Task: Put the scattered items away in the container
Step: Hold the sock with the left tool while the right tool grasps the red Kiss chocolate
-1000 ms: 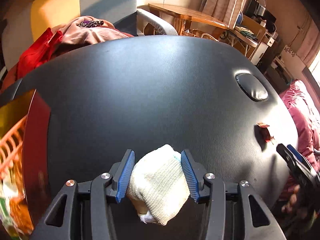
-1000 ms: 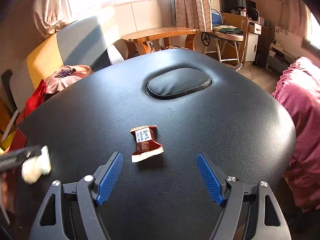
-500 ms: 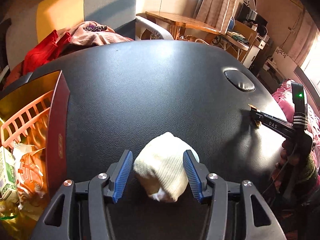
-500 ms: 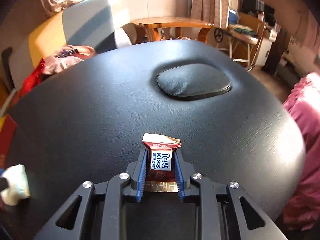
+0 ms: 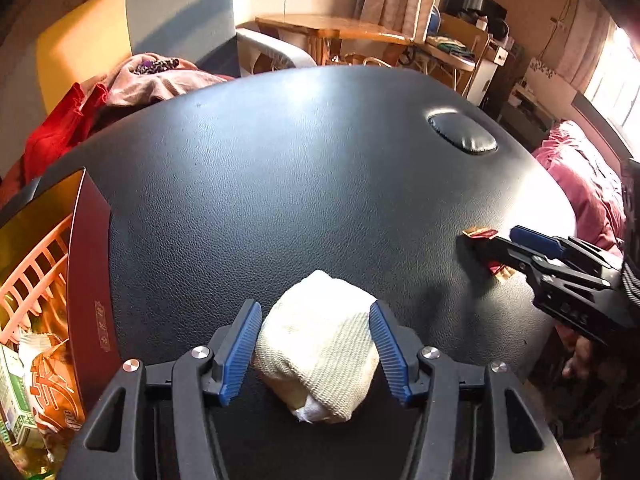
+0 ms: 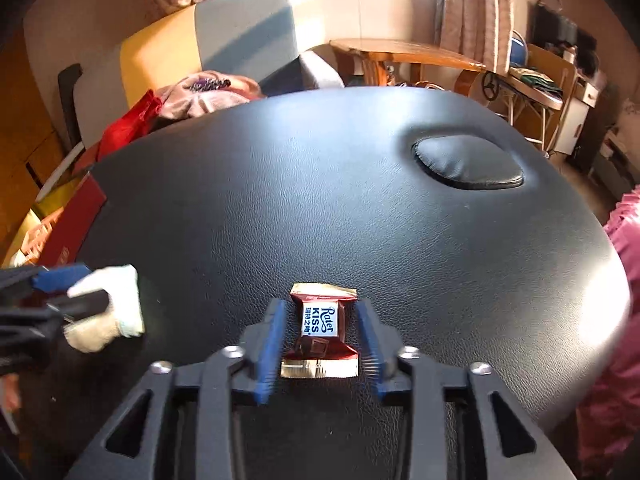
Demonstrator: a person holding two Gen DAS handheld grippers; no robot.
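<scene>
My left gripper (image 5: 316,350) is shut on a rolled white cloth (image 5: 320,354) and holds it over the near part of the black padded table (image 5: 300,168). The cloth also shows at the left of the right wrist view (image 6: 106,310). My right gripper (image 6: 320,338) has its jaws a little apart around a red-brown Ruter Kiss candy wrapper (image 6: 320,330); there are gaps on both sides, and the wrapper lies on the table. That gripper with the wrapper (image 5: 480,234) shows at the right of the left wrist view. An orange basket (image 5: 36,280) in a red box (image 5: 90,264) stands at the left.
The basket holds snack packets (image 5: 52,376). A round black cushion (image 6: 468,162) is set into the table's far right. Red and pink clothes (image 5: 120,96) lie behind the table by a yellow and grey chair (image 5: 132,24). A pink blanket (image 5: 584,176) is at the right.
My right gripper has gone from shut on the candy wrapper to slightly open around it. My left gripper has moved a little with the cloth; the basket sits farther left in its view.
</scene>
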